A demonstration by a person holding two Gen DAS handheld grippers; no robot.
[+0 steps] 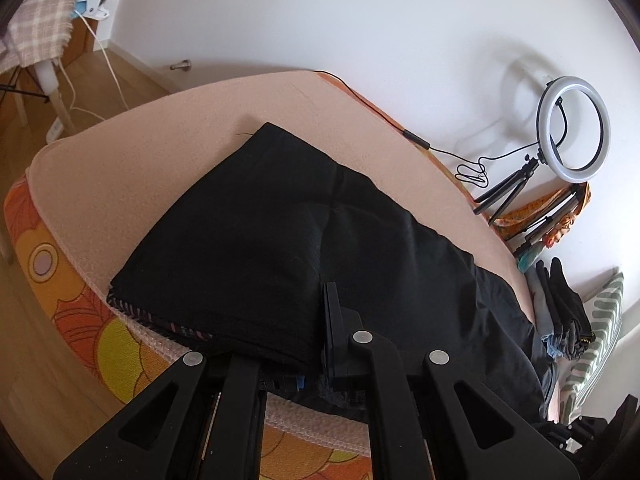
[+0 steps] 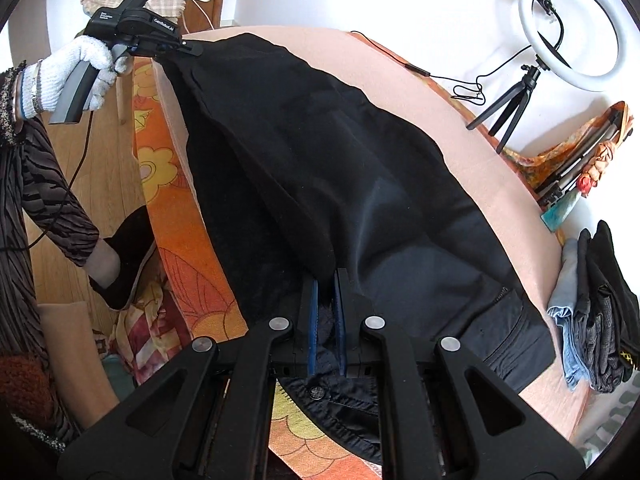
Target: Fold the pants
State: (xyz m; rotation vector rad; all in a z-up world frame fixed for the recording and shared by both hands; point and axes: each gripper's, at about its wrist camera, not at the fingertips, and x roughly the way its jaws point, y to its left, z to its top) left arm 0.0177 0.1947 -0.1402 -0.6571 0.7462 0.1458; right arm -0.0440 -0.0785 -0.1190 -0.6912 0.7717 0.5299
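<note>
Black pants (image 1: 280, 240) lie folded along their length on a pink blanket (image 1: 160, 152) on the bed. My left gripper (image 1: 316, 344) is shut on the pants' near edge at the leg end; only its right finger shows, the cloth hides the other. In the right wrist view the left gripper (image 2: 192, 46) pinches the far end of the pants (image 2: 320, 152), held by a white-gloved hand. My right gripper (image 2: 326, 312) has its blue pads close together, shut on the pants' near edge by the waist; a button (image 2: 316, 392) shows below.
A ring light on a tripod (image 1: 572, 128) stands at the back right, with its cable on the blanket. A stack of folded clothes (image 2: 592, 312) lies to the right. The floral mattress side (image 1: 80, 312) and wooden floor are on the left. A draped chair (image 1: 36, 28) stands far left.
</note>
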